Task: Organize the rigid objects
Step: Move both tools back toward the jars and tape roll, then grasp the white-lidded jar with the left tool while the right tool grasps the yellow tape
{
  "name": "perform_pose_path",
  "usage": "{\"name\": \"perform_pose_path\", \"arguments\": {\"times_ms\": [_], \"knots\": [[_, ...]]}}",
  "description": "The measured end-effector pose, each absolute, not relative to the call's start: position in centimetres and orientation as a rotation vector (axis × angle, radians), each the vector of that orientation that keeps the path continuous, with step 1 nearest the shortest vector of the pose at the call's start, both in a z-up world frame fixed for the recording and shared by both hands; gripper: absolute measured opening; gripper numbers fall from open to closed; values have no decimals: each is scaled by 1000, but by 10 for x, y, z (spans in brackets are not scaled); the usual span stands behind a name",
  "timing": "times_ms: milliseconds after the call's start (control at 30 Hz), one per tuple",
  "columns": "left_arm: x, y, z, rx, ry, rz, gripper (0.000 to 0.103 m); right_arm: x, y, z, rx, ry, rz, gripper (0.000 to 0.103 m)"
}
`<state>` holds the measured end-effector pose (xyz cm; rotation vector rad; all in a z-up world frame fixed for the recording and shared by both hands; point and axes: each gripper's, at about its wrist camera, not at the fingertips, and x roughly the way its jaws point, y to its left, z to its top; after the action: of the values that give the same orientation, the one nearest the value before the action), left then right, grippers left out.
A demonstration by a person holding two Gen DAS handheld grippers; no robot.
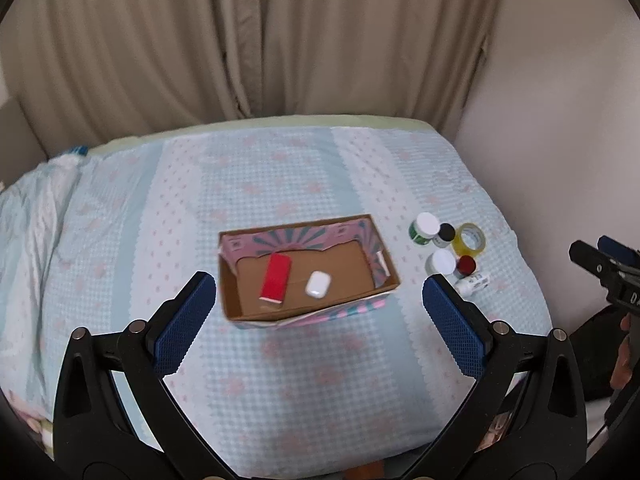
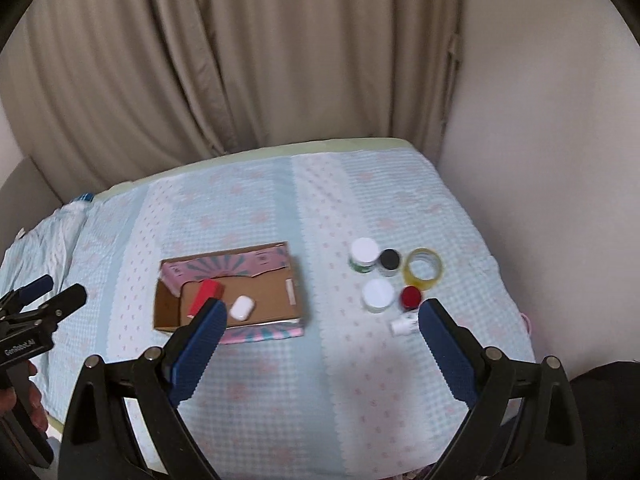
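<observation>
An open cardboard box (image 1: 316, 313) (image 2: 280, 256) sits mid-bed. Inside lie a red block (image 1: 275, 278) (image 2: 205, 294) and a white earbud case (image 1: 318, 284) (image 2: 242, 308). To its right stand a green white-lidded jar (image 1: 424, 229) (image 2: 364, 255), a black-lidded jar (image 1: 445, 234) (image 2: 389, 260), a yellow tape roll (image 1: 469, 239) (image 2: 424, 269), a white-lidded jar (image 1: 441, 261) (image 2: 378, 295), a red-lidded jar (image 1: 465, 265) (image 2: 411, 297) and a small white bottle (image 1: 474, 282) (image 2: 403, 325) lying down. My left gripper (image 1: 319, 300) is open and empty above the box's near side. My right gripper (image 2: 322, 322) is open and empty between the box and the jars.
A light blue patterned bedspread (image 1: 304, 380) (image 2: 304, 392) covers the bed. Beige curtains (image 1: 240, 40) hang behind it and a pale wall (image 2: 540, 140) borders the right side. A crumpled white cloth (image 2: 60, 232) lies at the far left.
</observation>
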<state>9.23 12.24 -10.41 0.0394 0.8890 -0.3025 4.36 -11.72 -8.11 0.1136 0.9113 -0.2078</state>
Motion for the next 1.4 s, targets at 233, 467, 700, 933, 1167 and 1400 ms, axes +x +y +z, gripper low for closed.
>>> {"name": "perform_pose_path", "arguments": {"times_ms": [233, 467, 700, 933, 1167, 1400], "knots": [[88, 36, -112, 53, 889, -274, 103, 45, -203, -89, 137, 902, -183, 96], [106, -61, -151, 10, 950, -247, 103, 73, -281, -124, 135, 948, -112, 96], [136, -140, -236, 65, 1005, -300, 103, 123, -337, -195, 123, 1040, -129, 96], [162, -202, -357, 131, 1046, -380, 103, 168, -371, -296, 177, 1111, -149, 96], [188, -230, -446, 144, 1073, -401, 103, 201, -388, -388, 209, 1157, -174, 96], [200, -242, -482, 153, 1070, -438, 102, 215, -391, -436, 212, 1167, -173, 96]]}}
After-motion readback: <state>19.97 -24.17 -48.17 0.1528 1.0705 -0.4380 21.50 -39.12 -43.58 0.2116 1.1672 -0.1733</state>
